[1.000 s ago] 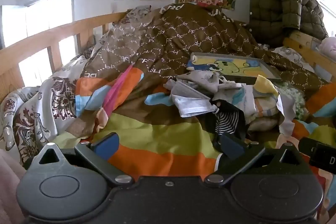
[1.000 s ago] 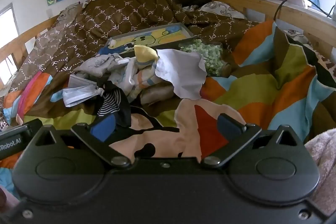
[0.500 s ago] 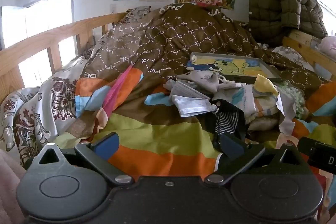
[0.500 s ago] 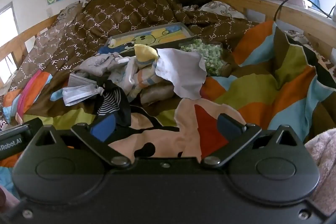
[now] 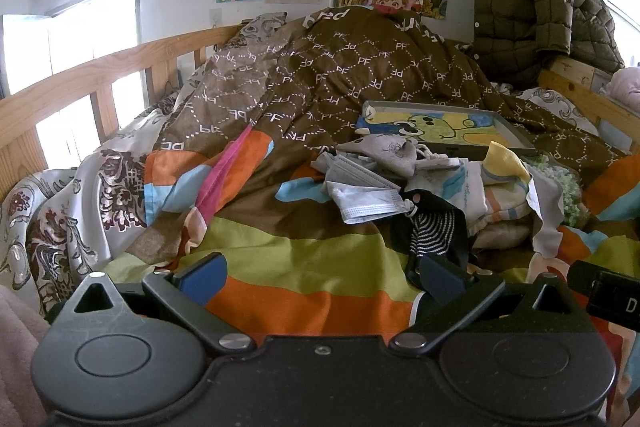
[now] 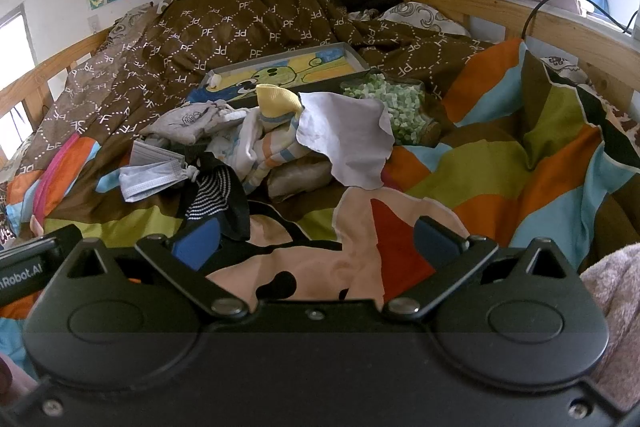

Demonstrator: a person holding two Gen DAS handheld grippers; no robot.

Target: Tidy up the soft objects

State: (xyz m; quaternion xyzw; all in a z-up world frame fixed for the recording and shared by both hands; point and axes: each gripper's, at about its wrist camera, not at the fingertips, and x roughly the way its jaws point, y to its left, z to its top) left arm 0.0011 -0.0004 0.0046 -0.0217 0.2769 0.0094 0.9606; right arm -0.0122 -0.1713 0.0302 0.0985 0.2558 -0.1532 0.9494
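A heap of soft things lies on the striped quilt (image 5: 304, 267): a grey face mask (image 5: 368, 201) (image 6: 154, 173), a black striped sock (image 5: 434, 229) (image 6: 212, 197), a grey sock (image 5: 386, 153) (image 6: 188, 127), a yellow-cuffed sock (image 6: 276, 103) (image 5: 502, 161), a pale grey cloth (image 6: 348, 139) and a peach cartoon cloth (image 6: 360, 247). My left gripper (image 5: 320, 277) is open and empty, just short of the heap's left side. My right gripper (image 6: 316, 237) is open and empty above the peach cloth.
A shallow tray with a cartoon picture (image 5: 440, 127) (image 6: 288, 71) lies behind the heap on a brown quilt (image 5: 340, 75). A bag of green foam bits (image 6: 392, 107) sits right of the heap. Wooden bed rails (image 5: 92, 75) (image 6: 520, 19) run along both sides.
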